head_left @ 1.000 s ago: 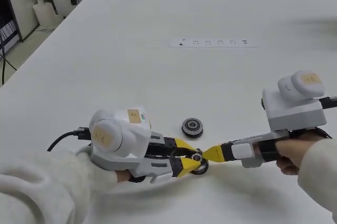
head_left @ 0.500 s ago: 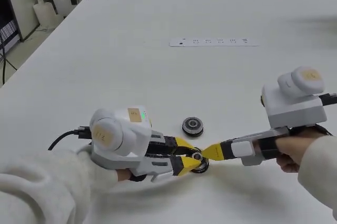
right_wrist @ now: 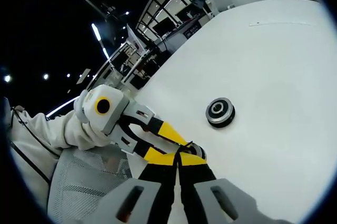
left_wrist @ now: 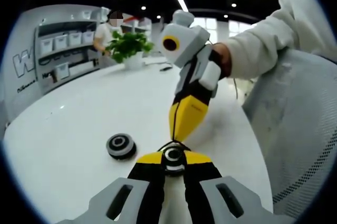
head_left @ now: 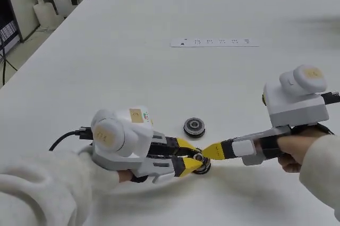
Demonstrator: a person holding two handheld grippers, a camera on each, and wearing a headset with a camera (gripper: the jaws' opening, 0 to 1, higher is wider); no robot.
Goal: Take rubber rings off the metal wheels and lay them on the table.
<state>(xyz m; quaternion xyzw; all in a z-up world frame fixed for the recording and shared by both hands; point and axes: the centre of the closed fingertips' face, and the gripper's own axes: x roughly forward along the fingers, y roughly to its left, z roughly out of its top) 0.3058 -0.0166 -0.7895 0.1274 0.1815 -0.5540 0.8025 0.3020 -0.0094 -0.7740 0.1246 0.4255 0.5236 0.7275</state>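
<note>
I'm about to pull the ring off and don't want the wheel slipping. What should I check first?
1. Left hand-held gripper clamped on the held wheel: ok.
2. Right hand-held gripper jaws closed at that wheel's rim: ok.
3. Rubber ring actually pinched by the right jaws: cannot tell.
4. Bare table nearby for laying the ring down: ok.
5. Second wheel apart from both grippers: ok.
</note>
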